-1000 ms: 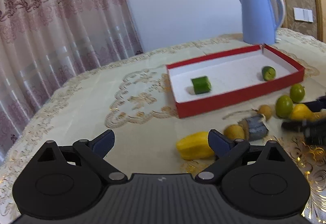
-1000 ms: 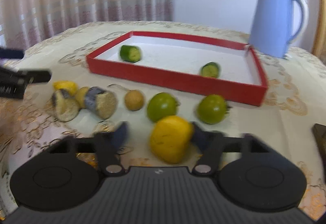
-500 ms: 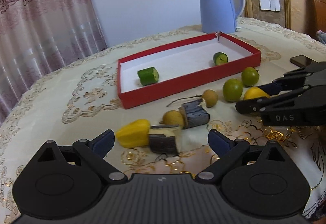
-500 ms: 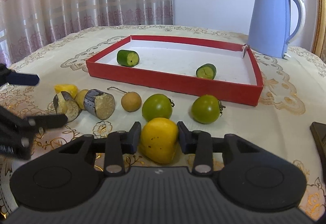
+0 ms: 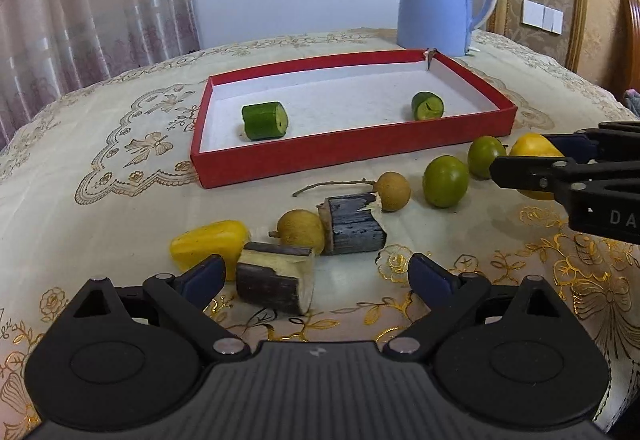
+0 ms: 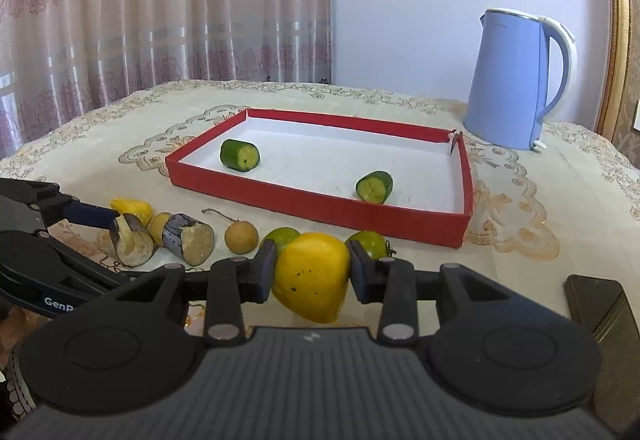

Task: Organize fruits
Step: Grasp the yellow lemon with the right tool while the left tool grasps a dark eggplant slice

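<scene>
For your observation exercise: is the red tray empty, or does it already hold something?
Not empty. The red tray holds two green cucumber pieces, lying apart on its white floor; the rest is bare.

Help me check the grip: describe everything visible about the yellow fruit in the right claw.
The yellow fruit is smooth, waxy-looking and blocky, with a few small dark specks. The right claw is shut on it, one blue pad pressing each side. It appears lifted off the tablecloth, in front of two green fruits, near the red tray.
</scene>
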